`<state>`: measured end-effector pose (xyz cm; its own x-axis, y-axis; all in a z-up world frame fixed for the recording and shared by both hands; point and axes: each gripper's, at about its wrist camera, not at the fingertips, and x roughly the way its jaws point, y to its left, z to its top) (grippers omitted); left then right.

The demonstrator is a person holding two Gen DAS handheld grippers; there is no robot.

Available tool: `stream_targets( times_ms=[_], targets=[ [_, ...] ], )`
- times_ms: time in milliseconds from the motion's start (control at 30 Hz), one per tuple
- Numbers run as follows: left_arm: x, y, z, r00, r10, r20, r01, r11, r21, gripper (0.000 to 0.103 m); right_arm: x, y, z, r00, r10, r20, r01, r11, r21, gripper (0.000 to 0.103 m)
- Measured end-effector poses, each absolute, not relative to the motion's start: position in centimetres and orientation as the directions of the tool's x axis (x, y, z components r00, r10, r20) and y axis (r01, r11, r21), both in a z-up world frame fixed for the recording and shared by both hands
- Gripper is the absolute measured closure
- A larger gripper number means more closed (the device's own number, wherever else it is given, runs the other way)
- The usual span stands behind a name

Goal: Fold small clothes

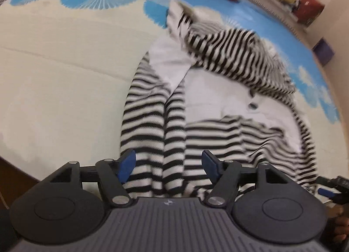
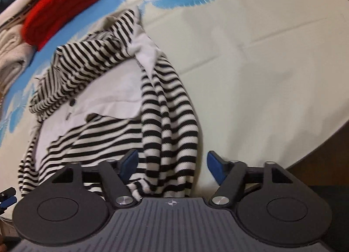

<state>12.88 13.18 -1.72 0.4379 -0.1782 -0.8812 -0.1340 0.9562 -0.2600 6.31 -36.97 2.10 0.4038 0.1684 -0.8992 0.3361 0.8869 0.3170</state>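
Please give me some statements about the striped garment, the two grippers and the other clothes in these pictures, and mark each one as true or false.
1. Both grippers are open. True: the left gripper and the right gripper each have their jaws spread apart.
2. The striped garment is already folded into a neat square. False: it lies crumpled, with white panels showing.
3. A red cloth lies beyond the garment. True.
4. The sheet under the garment is plain green. False: it is cream with blue flower shapes.
5. The right gripper is clamped on a sleeve. False: striped fabric lies between its open jaws, not pinched.
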Motion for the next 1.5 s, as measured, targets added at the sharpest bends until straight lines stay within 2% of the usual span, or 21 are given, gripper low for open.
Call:
stream_targets(
  times_ms=[200,367,467,567,633,667,700,733,767,800,933,1067,1100,1133,1200,1267,1400,1500],
  targets=[
    [13.1,13.2,-3.9,0.356,-0.111,-0.928,-0.196,0.962,-0.19,0.031,6.7,-36.7,0.5,0.351,0.175,-0.92,0.354,0.885,0.304,0.03],
    [13.4,13.9,-5.2,0.326,-0.128,-0.937,-0.245,0.946,-0.214,0.031,6.8,-35.8,-0.5,0.318,0.175,-0.932,0.341,0.896,0.285,0.03],
    [13.4,13.8,-5.8,0.312,-0.123,-0.942,-0.256,0.944,-0.208,0.034,6.8,-35.3,-0.6,0.319,0.166,-0.933,0.321,0.907,0.272,0.03],
    [13.3,13.7,-5.9,0.318,-0.11,-0.942,-0.255,0.947,-0.197,0.044,6.8,-35.2,-0.6,0.322,0.168,-0.932,0.309,0.912,0.271,0.031],
    [13.3,13.6,-5.8,0.322,-0.111,-0.94,-0.245,0.95,-0.196,0.059,6.7,-35.1,-0.5,0.326,0.174,-0.929,0.3,0.913,0.276,0.042],
    [13.2,13.5,-5.8,0.325,-0.118,-0.938,-0.237,0.951,-0.201,0.067,6.6,-35.1,-0.5,0.328,0.18,-0.927,0.296,0.913,0.281,0.051],
    [13.2,13.4,-5.7,0.329,-0.131,-0.935,-0.228,0.95,-0.213,0.086,6.6,-35.1,-0.5,0.33,0.189,-0.925,0.29,0.912,0.29,0.062],
    [13.1,13.4,-5.6,0.337,-0.144,-0.93,-0.22,0.949,-0.227,0.091,6.6,-35.0,-0.4,0.333,0.195,-0.922,0.283,0.912,0.295,0.069],
    [13.0,13.4,-5.2,0.352,-0.145,-0.925,-0.213,0.95,-0.23,0.092,6.6,-35.0,-0.3,0.343,0.203,-0.917,0.272,0.913,0.303,0.086],
    [12.8,13.3,-4.7,0.368,-0.144,-0.918,-0.205,0.951,-0.231,0.093,6.5,-35.0,0.0,0.354,0.209,-0.911,0.267,0.911,0.313,0.091],
    [11.6,14.4,-2.5,0.44,-0.192,-0.877,-0.217,0.925,-0.312,0.093,5.6,-36.2,2.5,0.448,0.2,-0.871,0.296,0.886,0.356,0.092],
    [11.9,14.1,-3.8,0.368,-0.186,-0.911,-0.228,0.932,-0.283,0.091,5.0,-37.2,1.8,0.397,0.208,-0.894,0.348,0.867,0.357,0.092],
    [12.3,14.1,-4.3,0.344,-0.183,-0.921,-0.233,0.934,-0.272,0.087,5.2,-37.1,1.3,0.37,0.217,-0.903,0.352,0.867,0.353,0.09],
    [12.4,14.3,-4.7,0.327,-0.175,-0.929,-0.246,0.933,-0.263,0.079,5.4,-36.9,0.7,0.343,0.223,-0.912,0.347,0.873,0.344,0.088],
    [12.6,14.7,-5.0,0.321,-0.164,-0.933,-0.278,0.925,-0.259,0.072,5.7,-36.4,0.0,0.313,0.199,-0.929,0.333,0.893,0.304,0.072],
    [12.7,14.9,-5.1,0.321,-0.175,-0.931,-0.288,0.918,-0.272,0.071,5.8,-36.1,-0.1,0.303,0.178,-0.936,0.329,0.902,0.278,0.066],
    [12.8,14.5,-5.6,0.298,-0.172,-0.939,-0.26,0.932,-0.253,0.064,5.9,-35.9,-0.3,0.295,0.181,-0.938,0.327,0.904,0.277,0.066],
    [12.6,14.0,-5.9,0.287,-0.154,-0.945,-0.236,0.945,-0.226,0.064,6.0,-35.4,-0.4,0.294,0.167,-0.941,0.303,0.917,0.258,0.066]
  ],
)
